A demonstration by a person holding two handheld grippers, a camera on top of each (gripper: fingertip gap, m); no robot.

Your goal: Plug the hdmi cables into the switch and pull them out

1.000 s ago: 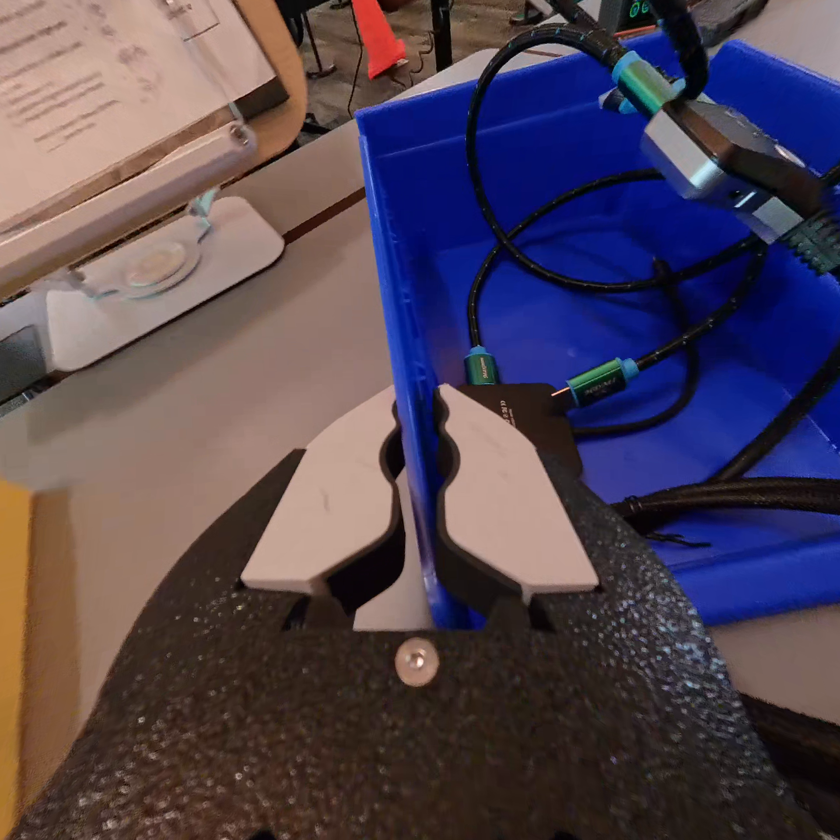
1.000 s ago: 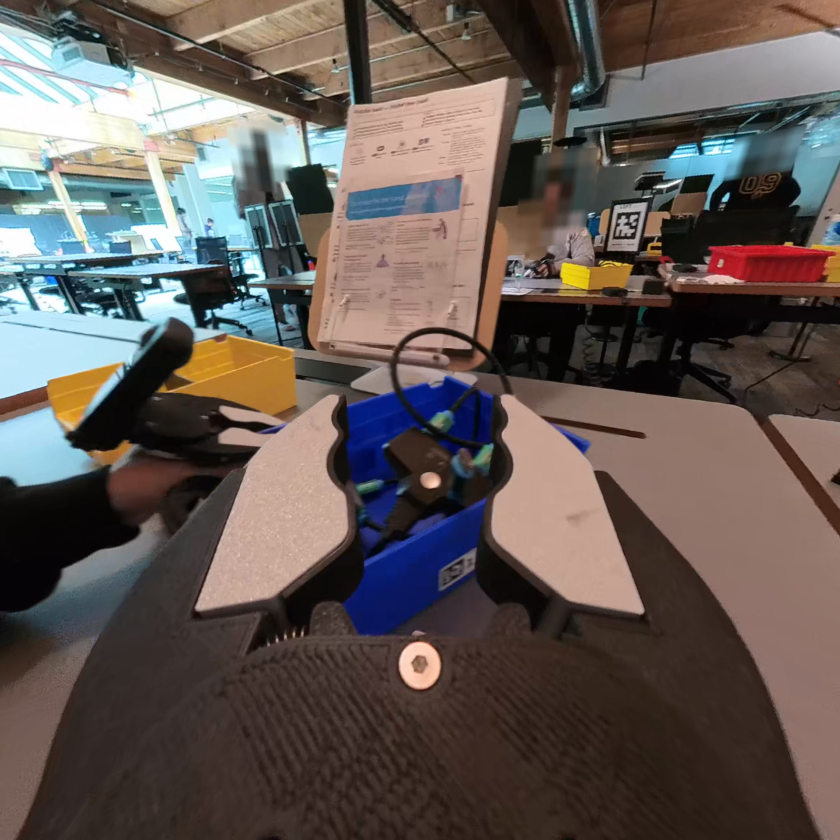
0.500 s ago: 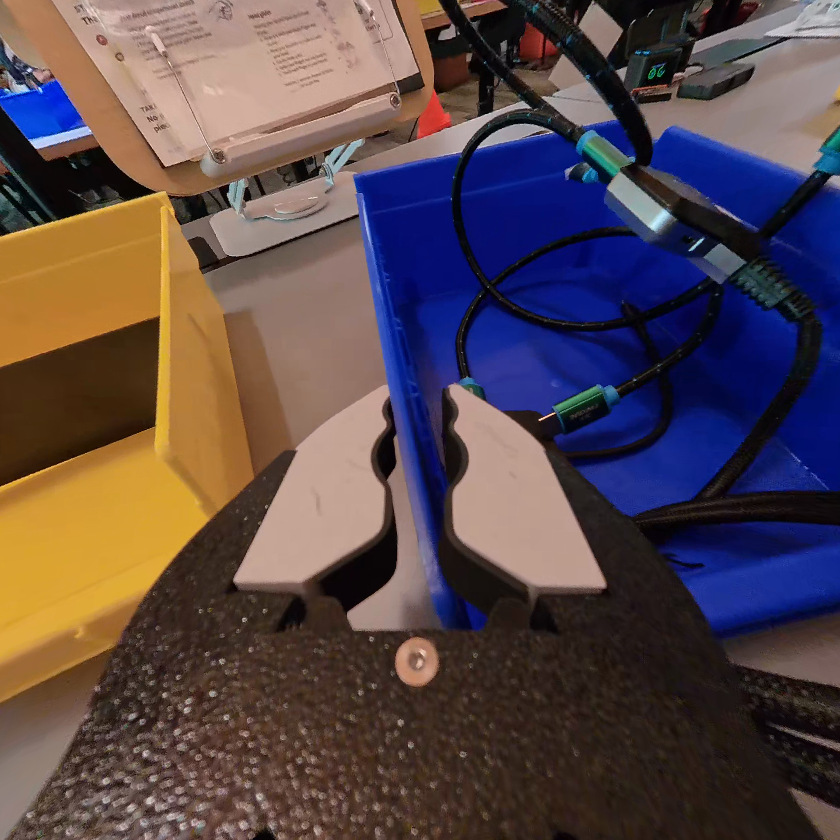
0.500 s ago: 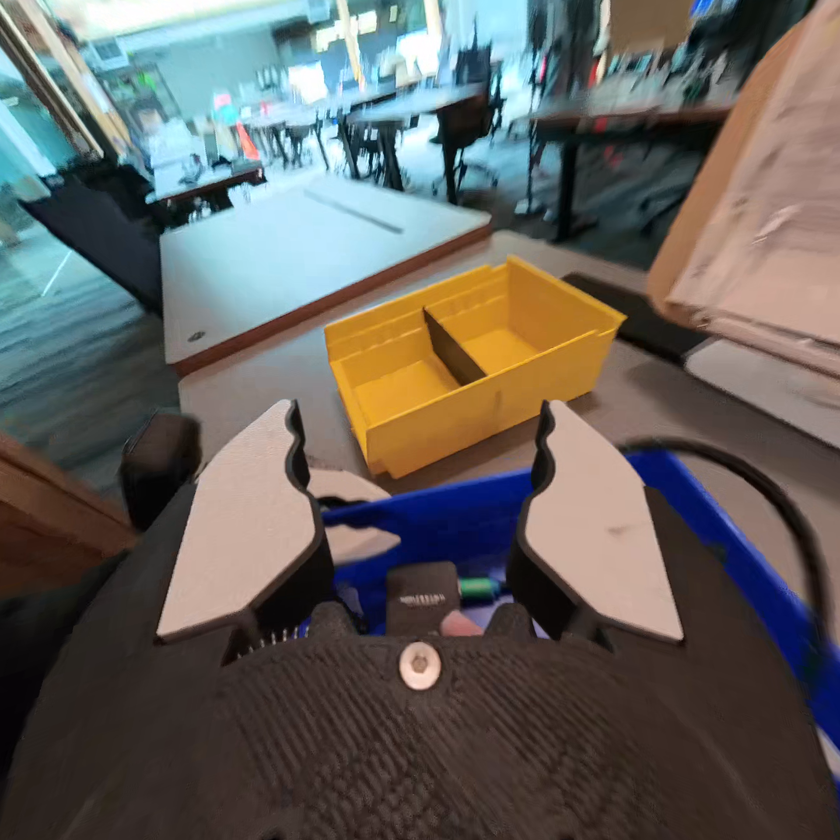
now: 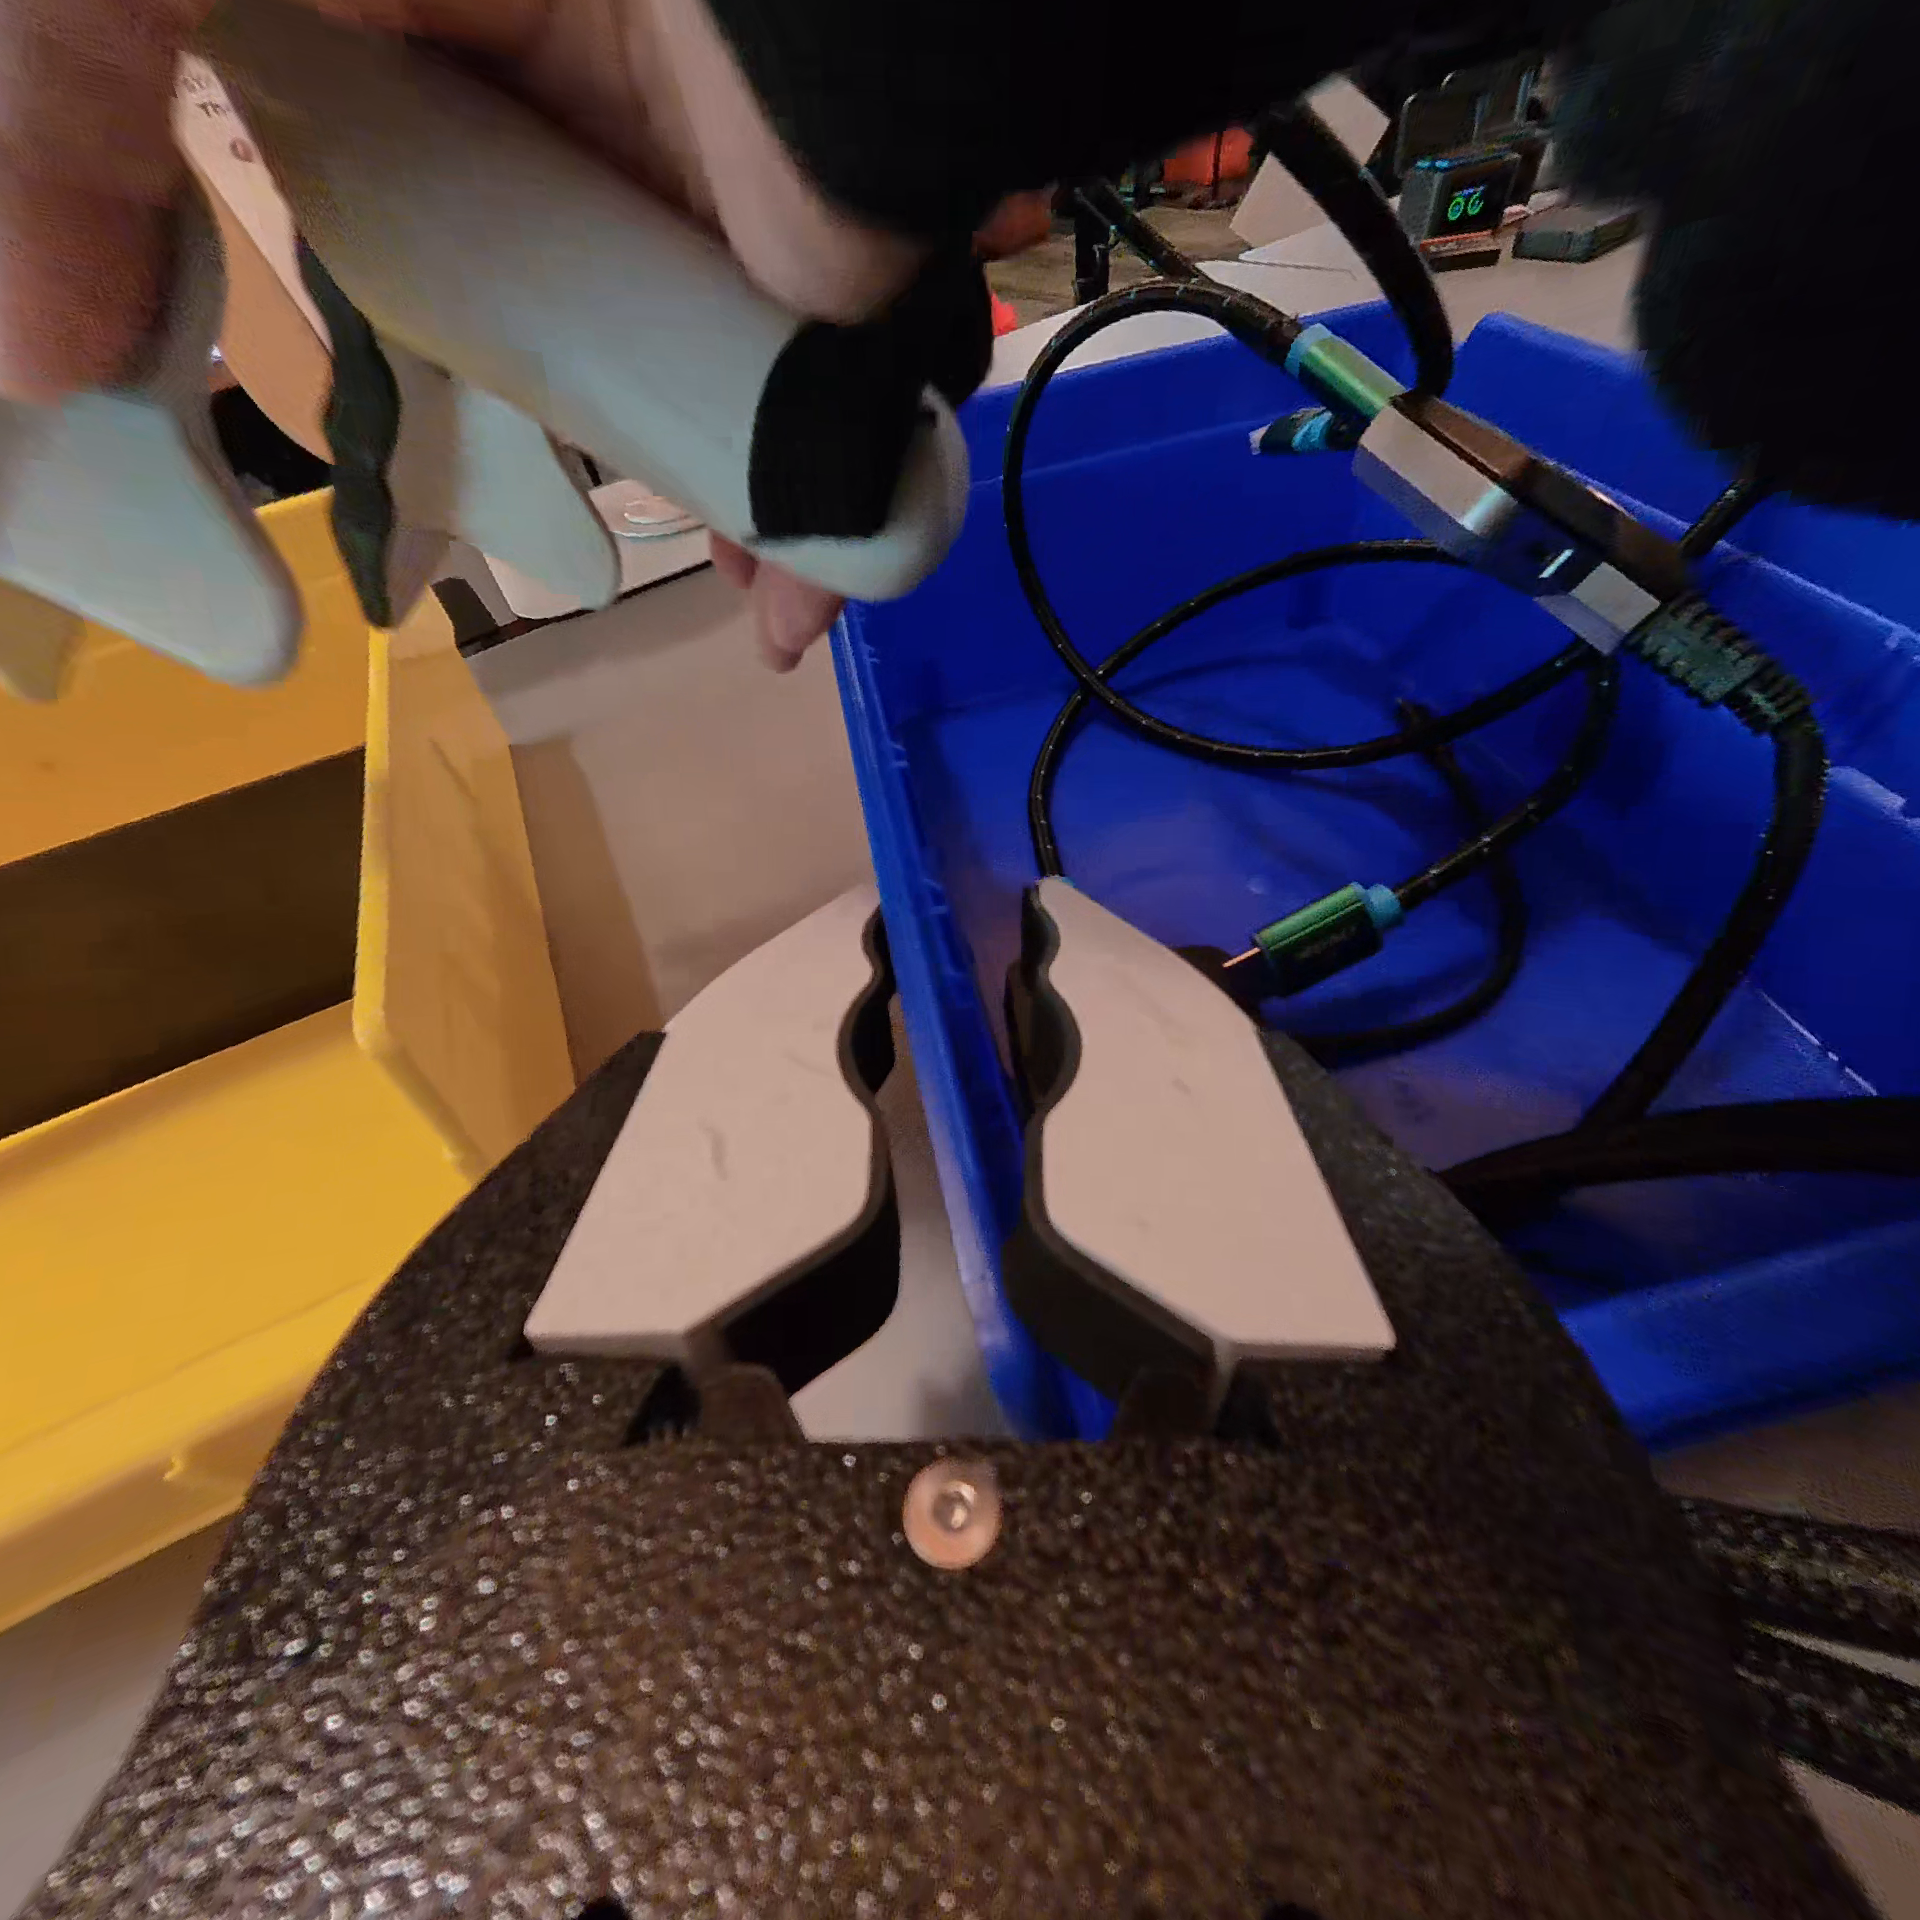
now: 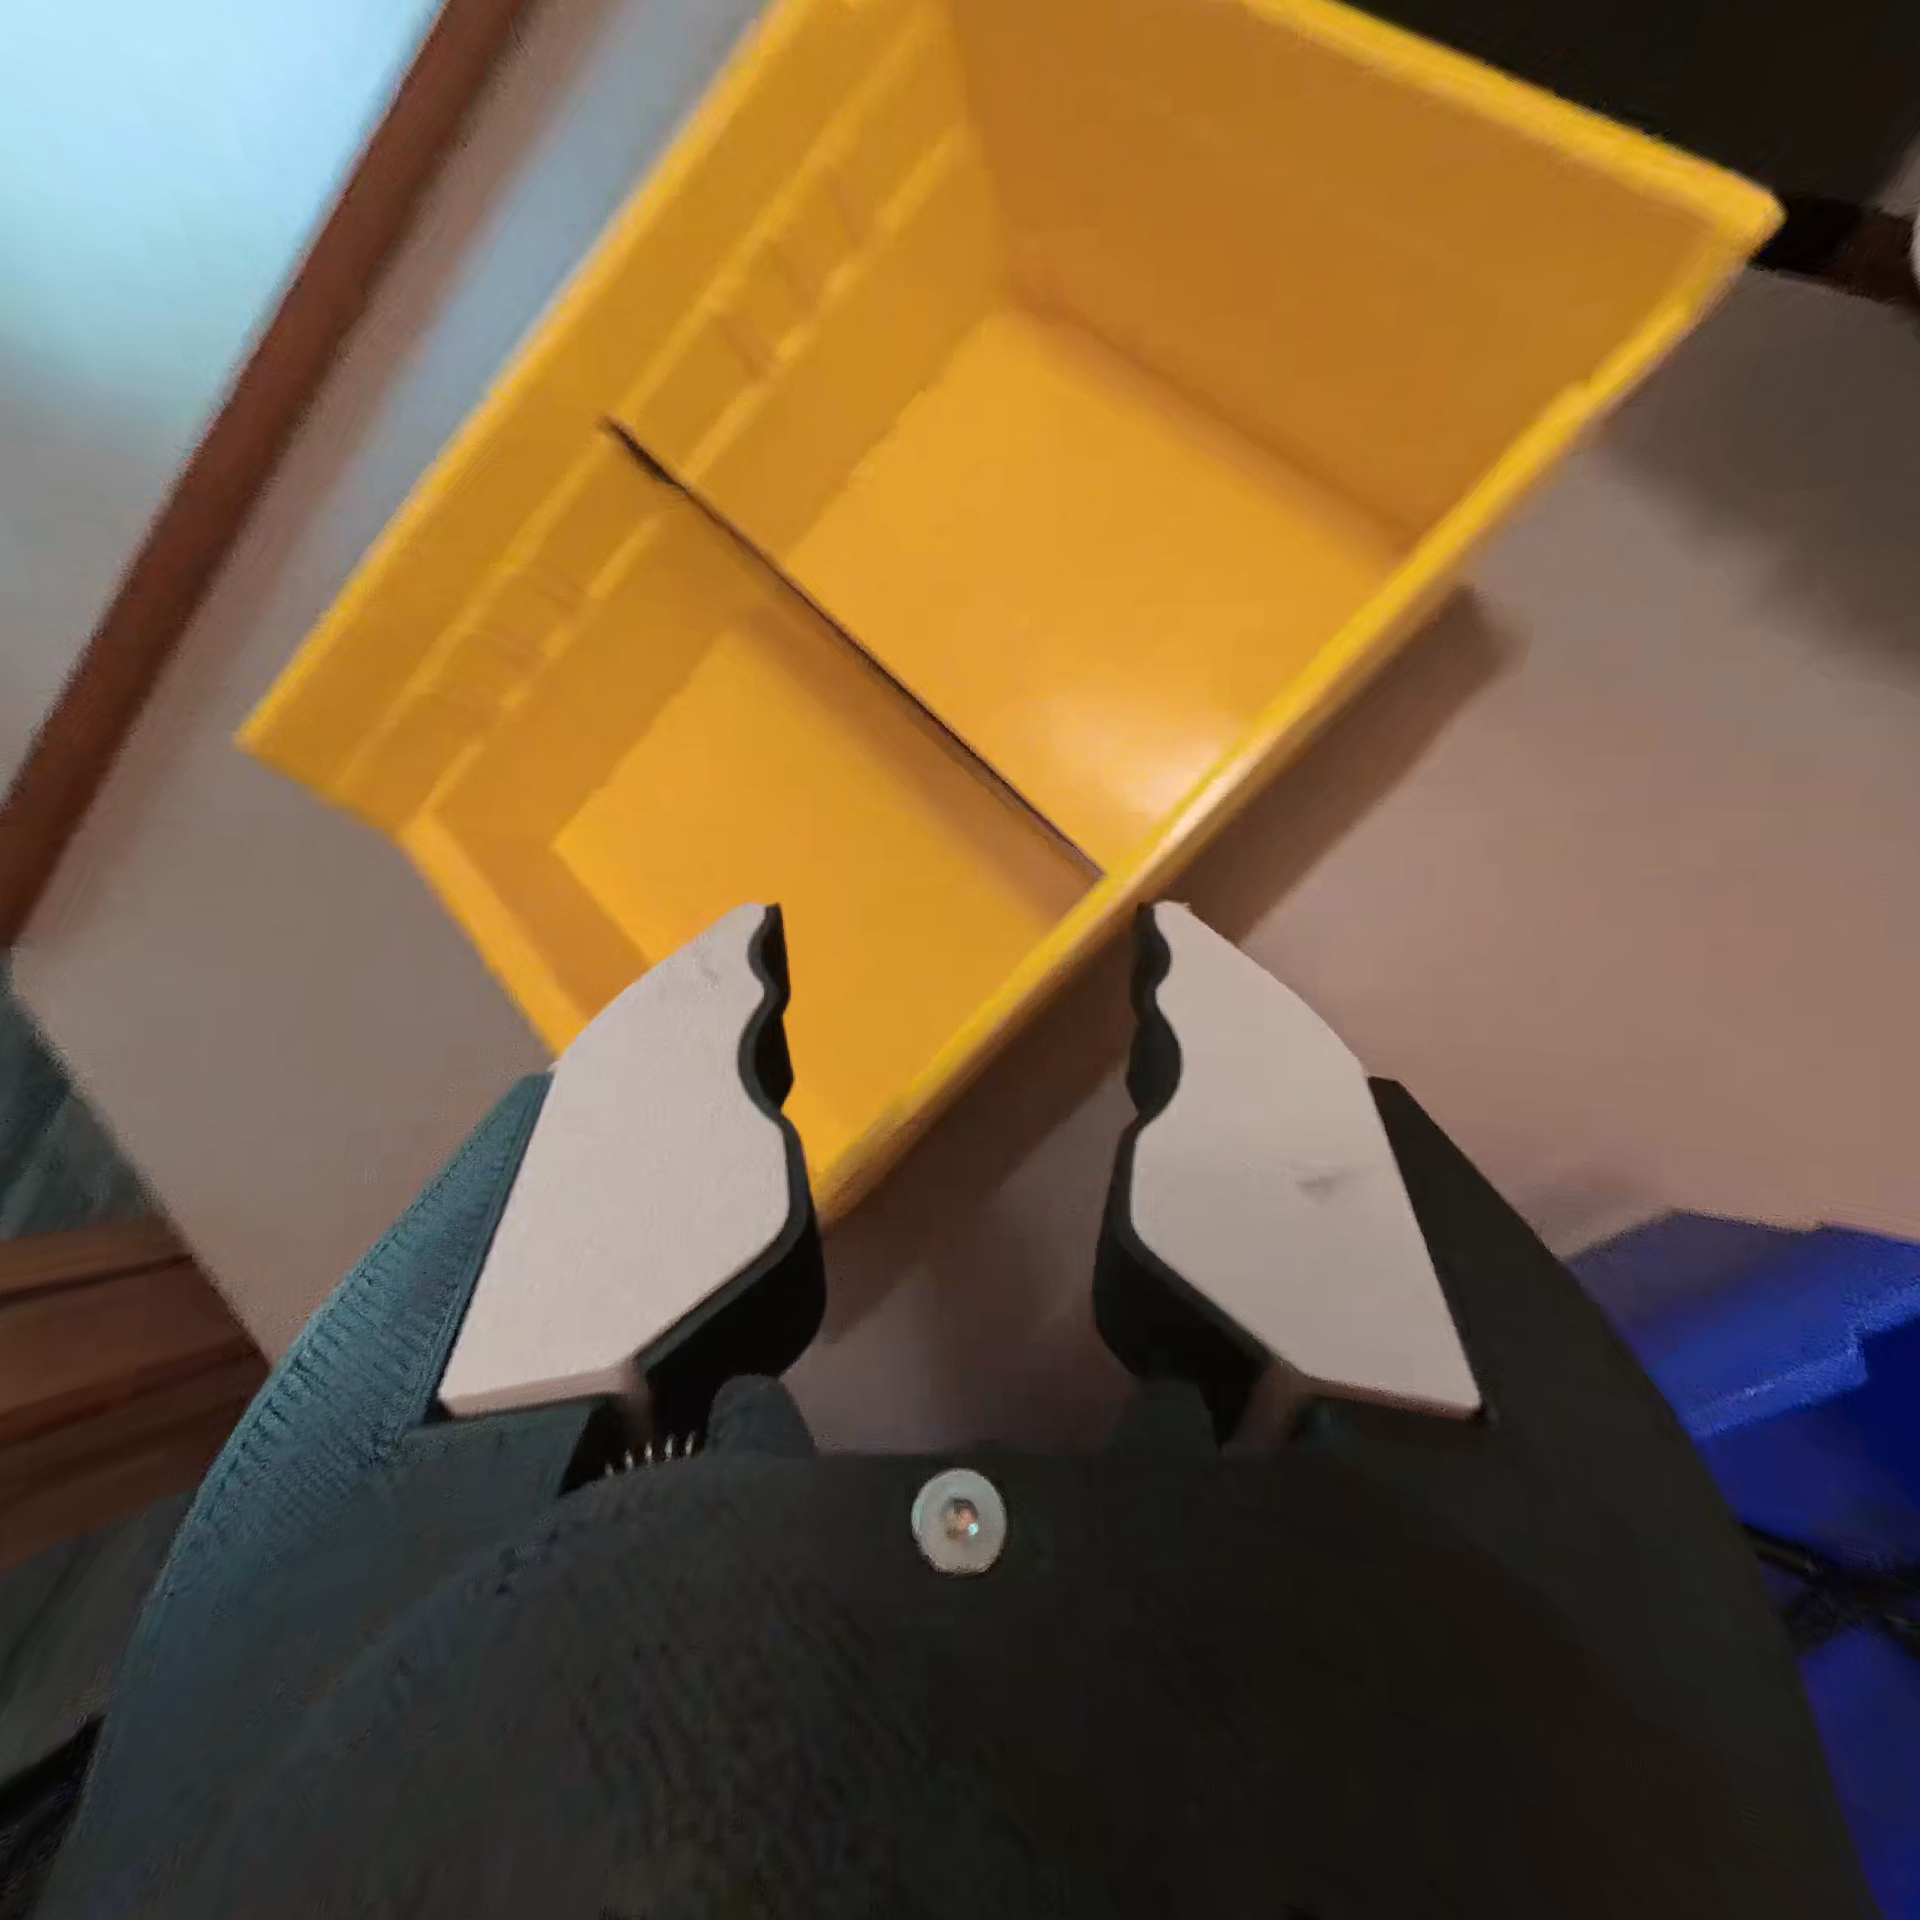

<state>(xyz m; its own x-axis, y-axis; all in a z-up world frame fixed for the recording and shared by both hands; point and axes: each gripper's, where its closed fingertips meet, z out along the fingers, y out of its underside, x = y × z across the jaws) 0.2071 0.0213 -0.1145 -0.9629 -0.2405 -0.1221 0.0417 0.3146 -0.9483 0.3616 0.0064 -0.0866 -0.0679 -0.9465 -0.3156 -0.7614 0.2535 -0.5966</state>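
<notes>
My left gripper (image 5: 951, 914) is shut on the left wall of the blue bin (image 5: 1195, 499). In the bin a silver and black switch (image 5: 1496, 499) sits propped up at the far right. A green-ended HDMI plug (image 5: 1340, 364) is in its near end and a thick black ribbed connector (image 5: 1714, 665) in the other. A loose green HDMI plug (image 5: 1314, 935) lies on the bin floor among black cables. My right gripper (image 6: 956, 925) is open and empty, just above the yellow bin (image 6: 1195, 208). It also shows, held by a hand, in the left wrist view (image 5: 353, 561).
The yellow bin (image 5: 447, 831) has a dark divider (image 6: 852, 644) and stands left of the blue bin on the grey table (image 5: 707, 779). A corner of the blue bin (image 6: 1766, 1351) shows at the right. A thick black braided cable (image 5: 1714, 1143) leaves the blue bin.
My right gripper has swung left, away from the blue bin, and tilted down over the yellow bin, crossing the left wrist view. My left gripper stays clamped on the blue bin's wall.
</notes>
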